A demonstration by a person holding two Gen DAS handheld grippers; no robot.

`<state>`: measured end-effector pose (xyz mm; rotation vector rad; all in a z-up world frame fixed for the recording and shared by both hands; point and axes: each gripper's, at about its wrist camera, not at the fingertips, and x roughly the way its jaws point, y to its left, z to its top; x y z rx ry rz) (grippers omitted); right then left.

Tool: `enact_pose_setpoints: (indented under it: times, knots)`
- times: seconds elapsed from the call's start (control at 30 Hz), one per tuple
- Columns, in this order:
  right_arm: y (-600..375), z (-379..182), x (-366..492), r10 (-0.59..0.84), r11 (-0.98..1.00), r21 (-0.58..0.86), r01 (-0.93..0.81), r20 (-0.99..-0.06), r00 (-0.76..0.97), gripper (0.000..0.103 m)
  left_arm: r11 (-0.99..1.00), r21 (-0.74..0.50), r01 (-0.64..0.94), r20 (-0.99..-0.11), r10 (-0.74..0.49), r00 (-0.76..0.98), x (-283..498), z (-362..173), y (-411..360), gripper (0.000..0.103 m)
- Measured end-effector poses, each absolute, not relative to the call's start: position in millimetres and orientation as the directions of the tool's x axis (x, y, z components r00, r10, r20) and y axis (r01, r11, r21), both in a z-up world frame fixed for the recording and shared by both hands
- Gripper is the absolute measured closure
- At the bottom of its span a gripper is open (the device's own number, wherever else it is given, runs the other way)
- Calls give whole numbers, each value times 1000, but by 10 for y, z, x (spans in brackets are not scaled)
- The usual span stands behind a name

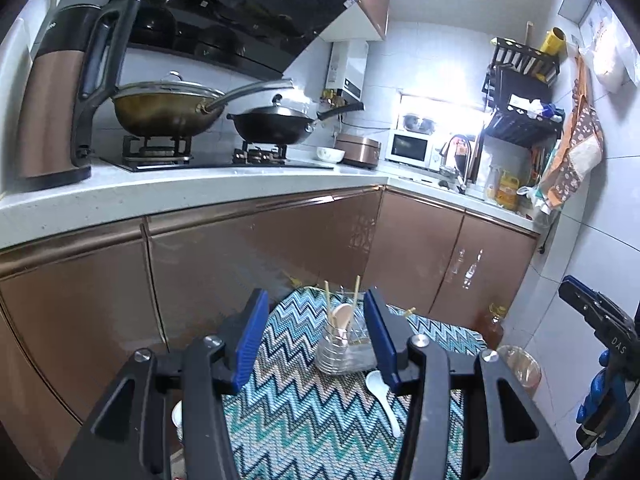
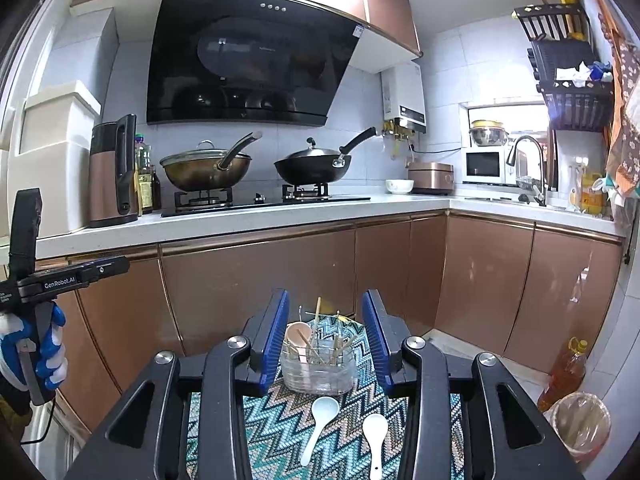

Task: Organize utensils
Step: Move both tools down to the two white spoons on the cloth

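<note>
A clear plastic container stands on a zigzag-patterned mat. It holds a pink spoon and several wooden chopsticks. Two white spoons lie on the mat in front of it, one to the left and one to the right. My right gripper hovers over them, open, with nothing between its blue pads. My left gripper is open too, aimed at the container, with one white spoon below its right finger. Each gripper shows at the edge of the other's view.
Brown cabinet doors rise just behind the mat, under a white counter with two woks and a kettle. An oil bottle and a lined bin stand on the floor at the right. A gloved hand holds the left gripper.
</note>
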<state>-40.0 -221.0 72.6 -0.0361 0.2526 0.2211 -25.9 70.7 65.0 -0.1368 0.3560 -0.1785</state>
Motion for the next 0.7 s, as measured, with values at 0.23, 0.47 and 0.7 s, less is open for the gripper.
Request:
enact_pose_setpoints:
  times: [0.23,0.47,0.7]
  knots:
    - [-2405,646,-334,222,973,3,-230,-275,935,63,974,-159,163,-389,-213,896,-137,517,409,56]
    - [-2620,497,-239,223,971,-13,-240,-324,919,63,974,-132,184,-450,-224,864,33,347,69,56]
    - [-2893,381,-143,217,972,1,-233,-362,907,63,973,-102,205,-479,-229,847,122,319,-125,56]
